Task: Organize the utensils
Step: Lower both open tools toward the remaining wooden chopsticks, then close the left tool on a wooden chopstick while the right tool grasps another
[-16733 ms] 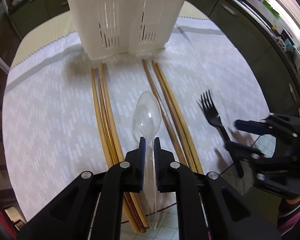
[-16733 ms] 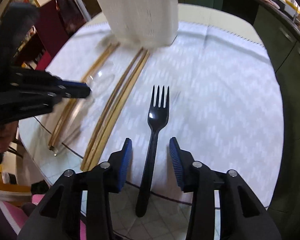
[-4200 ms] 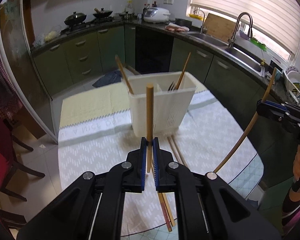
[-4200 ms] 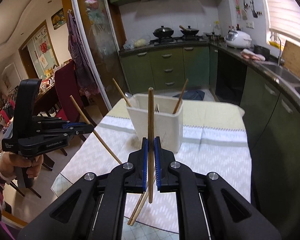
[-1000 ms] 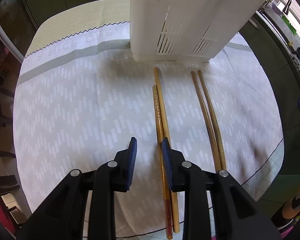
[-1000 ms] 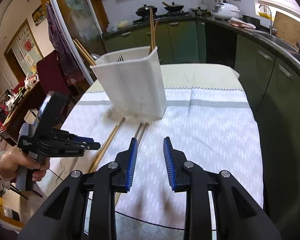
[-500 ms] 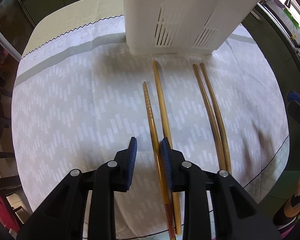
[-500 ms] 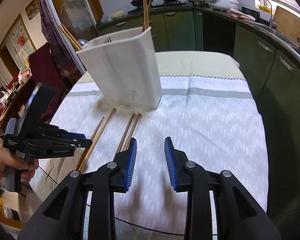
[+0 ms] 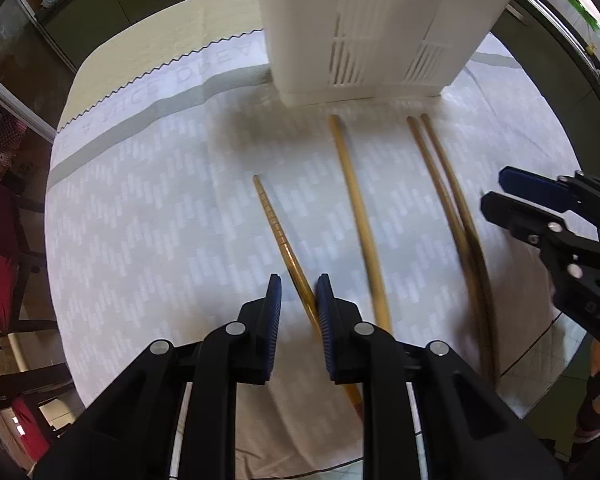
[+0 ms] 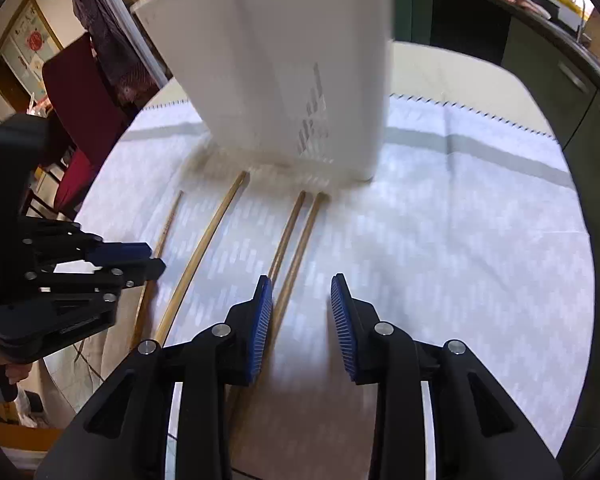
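Observation:
Several wooden chopsticks lie on the white patterned cloth point(image 9: 148, 216) in front of the white utensil caddy point(image 9: 372, 24). My left gripper point(image 9: 298, 300) is open and low, with the ridged leftmost chopstick point(image 9: 278, 232) running between its jaws. A paler chopstick point(image 9: 358, 208) lies to its right, then a close pair point(image 9: 446, 192). My right gripper point(image 10: 300, 300) is open and empty; the pair point(image 10: 296, 236) lies just beside its left finger. The caddy point(image 10: 284, 68) stands straight ahead of it. The left gripper also shows at the left of the right wrist view point(image 10: 140, 258).
The round table's near edge point(image 9: 540, 360) curves close under both grippers. A red chair point(image 10: 84, 120) stands at the table's left side. Green kitchen cabinets point(image 10: 540, 64) run along the far and right side.
Both grippers have dropped lower and moved in toward the chopsticks. The leftmost chopstick has swung apart from its neighbour and now sits between the left jaws. The right gripper has come beside the pair.

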A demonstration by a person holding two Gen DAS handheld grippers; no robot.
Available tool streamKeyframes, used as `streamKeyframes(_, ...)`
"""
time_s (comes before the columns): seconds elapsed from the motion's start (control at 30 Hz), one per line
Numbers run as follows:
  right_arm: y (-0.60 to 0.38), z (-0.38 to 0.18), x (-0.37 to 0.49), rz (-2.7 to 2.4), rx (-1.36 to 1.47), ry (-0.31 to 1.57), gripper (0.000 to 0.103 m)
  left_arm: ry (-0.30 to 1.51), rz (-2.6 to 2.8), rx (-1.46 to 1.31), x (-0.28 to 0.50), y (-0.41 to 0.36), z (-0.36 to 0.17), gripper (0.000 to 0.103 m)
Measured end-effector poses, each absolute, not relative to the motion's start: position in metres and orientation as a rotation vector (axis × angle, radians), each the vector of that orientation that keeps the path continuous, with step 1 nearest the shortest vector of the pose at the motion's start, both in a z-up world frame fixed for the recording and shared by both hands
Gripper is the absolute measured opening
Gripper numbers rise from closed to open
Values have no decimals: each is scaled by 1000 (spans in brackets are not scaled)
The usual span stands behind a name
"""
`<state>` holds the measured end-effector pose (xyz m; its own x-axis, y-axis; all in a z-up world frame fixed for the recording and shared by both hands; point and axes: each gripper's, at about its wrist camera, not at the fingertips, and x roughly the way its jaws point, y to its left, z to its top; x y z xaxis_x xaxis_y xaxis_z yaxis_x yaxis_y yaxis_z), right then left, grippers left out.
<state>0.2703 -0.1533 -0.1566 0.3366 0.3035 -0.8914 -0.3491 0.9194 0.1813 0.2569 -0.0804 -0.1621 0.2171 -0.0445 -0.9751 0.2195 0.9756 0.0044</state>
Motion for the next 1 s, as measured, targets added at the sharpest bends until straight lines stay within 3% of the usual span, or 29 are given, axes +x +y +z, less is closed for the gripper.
streamKeyframes(0.17,-142,-164,275,398,-79,1181,22,1332,-195,156,257,-77,-162,17)
streamKeyframes(0.63,-115,-177,286,326,-176,1191,18,1341,-192,130,256,-63,-155,17)
streamKeyframes(0.73,-116,-176,286,330,-187,1195,10,1338,-203,137,255,-68,-155,16)
streamKeyframes(1.0,-128,-177,292,339,-142,1203,6,1324,-217,136,255,-84,-152,7)
